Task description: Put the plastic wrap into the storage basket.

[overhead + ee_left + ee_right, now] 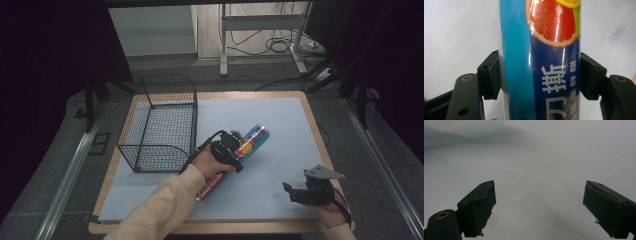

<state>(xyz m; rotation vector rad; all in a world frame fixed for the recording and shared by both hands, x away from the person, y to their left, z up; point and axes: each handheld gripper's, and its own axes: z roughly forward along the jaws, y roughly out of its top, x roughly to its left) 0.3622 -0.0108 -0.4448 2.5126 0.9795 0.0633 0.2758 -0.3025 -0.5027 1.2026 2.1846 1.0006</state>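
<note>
The glossy tube [540, 62] is pinched mid-length by the left gripper [539, 75], just right of the wire basket [162, 122]. A slip or swing is risked. The right gripper [539, 205] is held wide, empty.

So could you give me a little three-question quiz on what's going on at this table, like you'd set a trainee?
1. True or false: the left hand-held gripper has its jaws on either side of the long printed tube.
2. Where is the wire basket? A) on the table's left side B) at its right edge C) on the floor
3. Fill in: the right hand-held gripper is open and holds ____.

Key: 1 true; 2 A; 3 nothing. It sits over bare grey mat, near the table's front right corner.
</note>
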